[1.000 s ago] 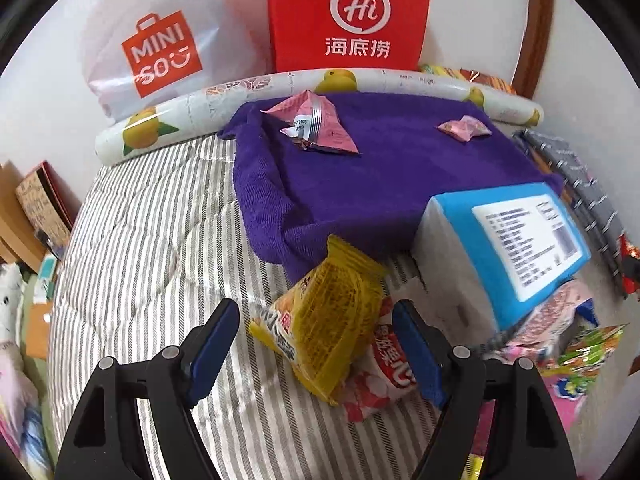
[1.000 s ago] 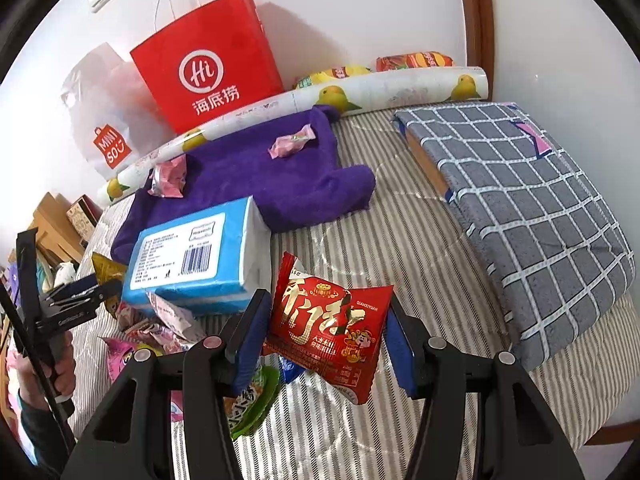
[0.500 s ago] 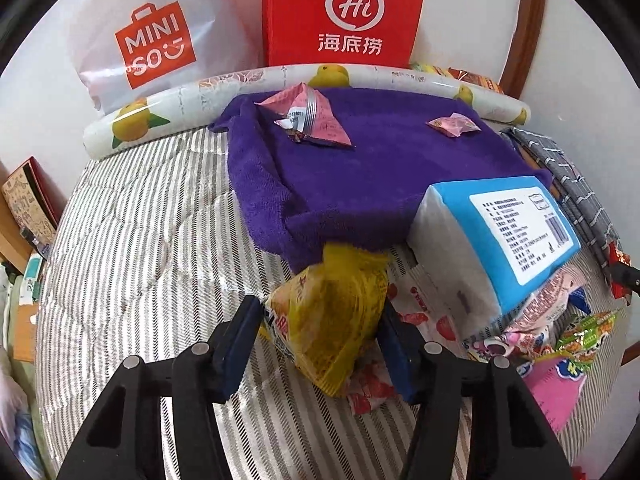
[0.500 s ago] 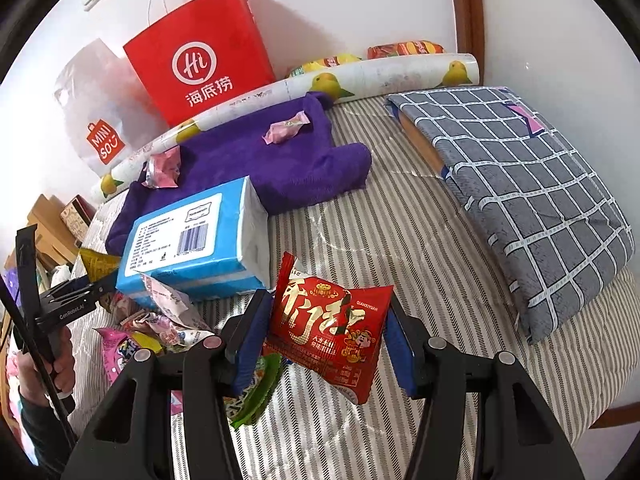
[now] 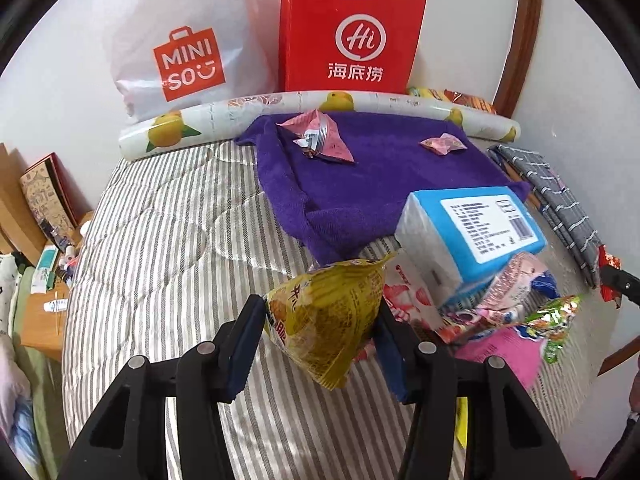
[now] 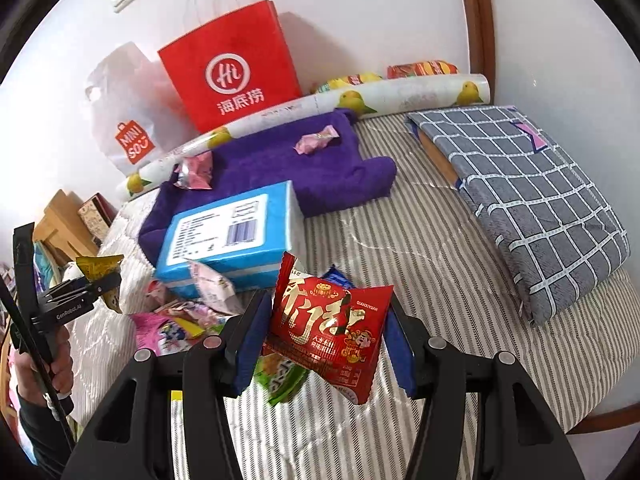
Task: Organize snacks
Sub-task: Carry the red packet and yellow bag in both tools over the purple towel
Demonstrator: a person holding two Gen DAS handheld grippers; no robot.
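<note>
Yellow snack packet sits pinched in the left gripper, whose jaws have just been closing on it, above the striped bed. The right gripper clamps a red snack packet. Beyond lie loose snacks, a blue box and a purple towel.

Home bedroom, striped quilted bed, folded checked blanket, shopping bags
</note>
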